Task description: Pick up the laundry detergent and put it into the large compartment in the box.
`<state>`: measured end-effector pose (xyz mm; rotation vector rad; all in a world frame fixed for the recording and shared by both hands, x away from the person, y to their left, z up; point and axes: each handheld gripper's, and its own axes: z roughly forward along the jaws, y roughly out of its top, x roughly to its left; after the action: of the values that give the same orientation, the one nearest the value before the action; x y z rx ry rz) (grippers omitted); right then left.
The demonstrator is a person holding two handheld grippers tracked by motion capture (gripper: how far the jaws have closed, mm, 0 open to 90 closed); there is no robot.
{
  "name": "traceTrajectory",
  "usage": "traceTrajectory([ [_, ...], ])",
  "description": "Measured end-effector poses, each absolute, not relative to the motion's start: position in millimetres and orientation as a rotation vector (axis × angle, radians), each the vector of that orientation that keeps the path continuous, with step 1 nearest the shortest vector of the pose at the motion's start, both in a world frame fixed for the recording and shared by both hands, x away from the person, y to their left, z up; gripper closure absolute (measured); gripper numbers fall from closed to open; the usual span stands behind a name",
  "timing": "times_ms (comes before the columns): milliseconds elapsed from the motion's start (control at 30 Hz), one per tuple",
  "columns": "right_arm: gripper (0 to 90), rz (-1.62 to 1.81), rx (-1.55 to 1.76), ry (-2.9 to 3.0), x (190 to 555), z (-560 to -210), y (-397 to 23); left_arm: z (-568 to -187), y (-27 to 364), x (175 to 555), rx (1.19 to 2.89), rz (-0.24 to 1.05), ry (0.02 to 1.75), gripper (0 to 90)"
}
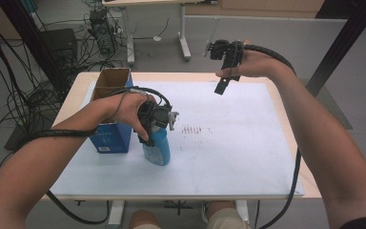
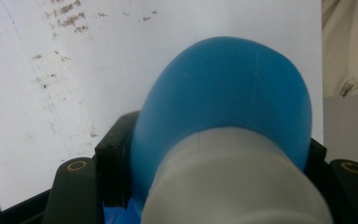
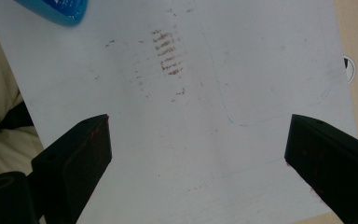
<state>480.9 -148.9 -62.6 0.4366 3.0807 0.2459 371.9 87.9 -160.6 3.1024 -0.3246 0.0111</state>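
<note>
Bottle (image 1: pixel 156 145): blue, white cap, upright on bench sheet (image 1: pixel 228 157), clamped by left gripper (image 1: pixel 153 125).
Box (image 1: pixel 110 138): open blue carton, just beside bottle.
Right gripper (image 3: pixel 198 154): jaws apart, empty, raised over far edge.

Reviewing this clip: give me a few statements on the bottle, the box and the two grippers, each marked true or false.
1. The left gripper is shut on the blue bottle. True; the left gripper view shows its jaws on both sides of the bottle.
2. The right gripper holds the bottle's cap. False: its jaws stand wide apart with nothing between them, above the white mat.
3. The blue cardboard box stands open-topped beside the bottle. True.
4. The bottle lies flat on the mat. False: it stands upright with the gripper at its top.
5. Brownish smudges mark the mat. True.
</note>
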Motion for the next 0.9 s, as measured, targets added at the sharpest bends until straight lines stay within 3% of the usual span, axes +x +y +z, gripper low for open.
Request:
traceTrajectory([
  [900, 7.4, 0.248, 0.445, 3.086, 481.7, -65.2, -146.9, -160.6, 87.1, 372.5, 3.106, 0.007, -0.322, 34.6],
])
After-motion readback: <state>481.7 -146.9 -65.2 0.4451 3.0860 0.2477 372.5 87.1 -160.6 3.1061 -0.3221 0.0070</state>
